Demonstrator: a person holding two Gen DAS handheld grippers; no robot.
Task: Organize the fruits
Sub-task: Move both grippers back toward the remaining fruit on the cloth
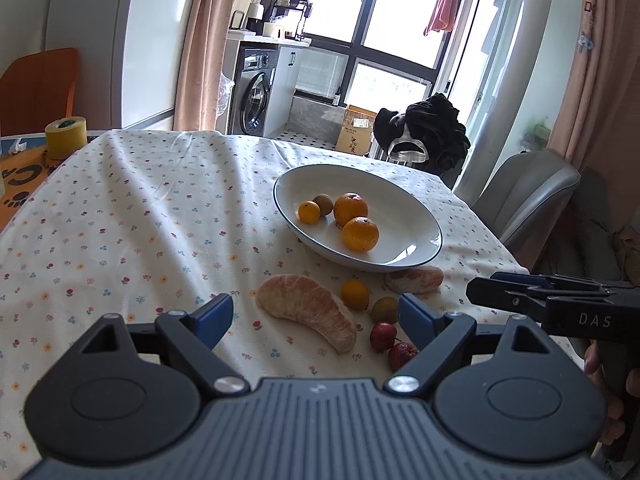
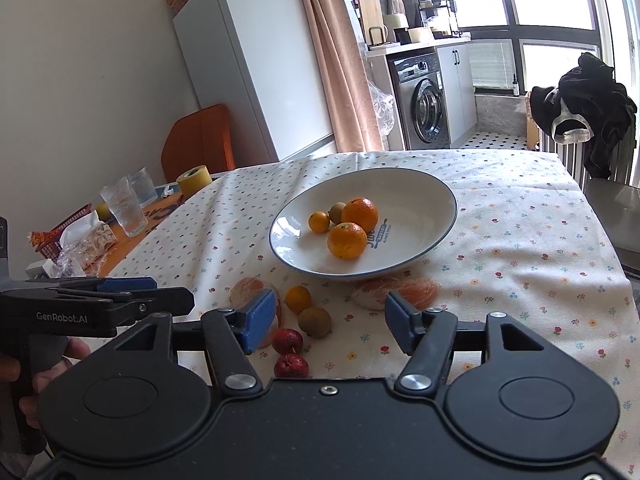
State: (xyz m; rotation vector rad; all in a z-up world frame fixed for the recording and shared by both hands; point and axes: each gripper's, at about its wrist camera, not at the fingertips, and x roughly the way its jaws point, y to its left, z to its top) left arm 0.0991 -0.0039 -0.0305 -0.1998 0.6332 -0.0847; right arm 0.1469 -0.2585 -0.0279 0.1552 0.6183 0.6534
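both grippers are hovering low over the near edge of the table, jaws wide apart, gripping nothing. left gripper [image 1: 316,316] is sitting over the big pomelo segment [image 1: 308,308]; right gripper [image 2: 330,318] is facing the small loose fruit.

bowl [image 1: 420,216] is already holding two oranges [image 1: 360,234], a kumquat [image 1: 309,212] and a brown longan [image 1: 323,204]. still loose on the cloth: the segment, another kumquat [image 1: 355,294], another longan [image 1: 385,309], two red fruits [image 1: 383,337] and a peeled piece [image 1: 416,279] lying against the bowl's near rim.

risks from here:
- the small round ones are lying almost touching — closing on one is likely nudging its neighbour, and the red pair is sitting near the table edge, so one could roll off.
- the segment is soft and curved; squeezing hard could tear it, and a grip near one end could let it droop and slip.
- the two grippers are working close side by side — reaching for the same cluster could make them collide.
- dropping fruit in from height could send the oranges rolling.
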